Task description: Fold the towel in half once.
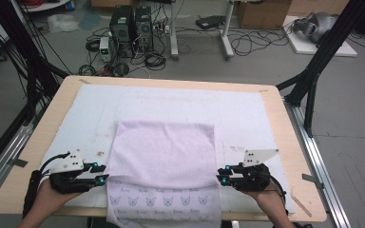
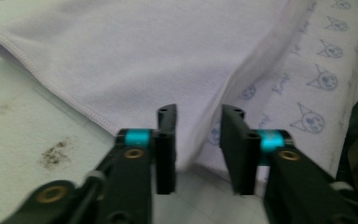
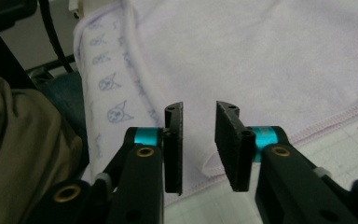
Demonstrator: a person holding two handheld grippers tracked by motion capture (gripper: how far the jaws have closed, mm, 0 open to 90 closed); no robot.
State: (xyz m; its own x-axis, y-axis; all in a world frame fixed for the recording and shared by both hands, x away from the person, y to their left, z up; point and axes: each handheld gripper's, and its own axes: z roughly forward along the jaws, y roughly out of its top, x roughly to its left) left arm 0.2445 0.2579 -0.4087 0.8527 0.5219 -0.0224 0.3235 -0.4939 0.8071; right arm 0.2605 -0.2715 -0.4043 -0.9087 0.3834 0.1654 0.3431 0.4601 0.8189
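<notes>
A pale lilac towel lies folded on the white mat. Its plain upper layer covers a lower layer printed with cat faces, which hangs over the table's front edge. My left gripper sits at the near left corner of the upper layer, jaws apart. In the left gripper view the left gripper is open, with the fold's edge just beyond the gap. My right gripper sits at the near right corner. The right gripper is also open, the towel's hemmed corner lying below the gap.
The wooden table shows bare strips around the mat. A dirty smudge marks the mat left of the towel. Black frame posts stand at both sides. Computers and cables lie on the floor beyond. The person's clothing is close by.
</notes>
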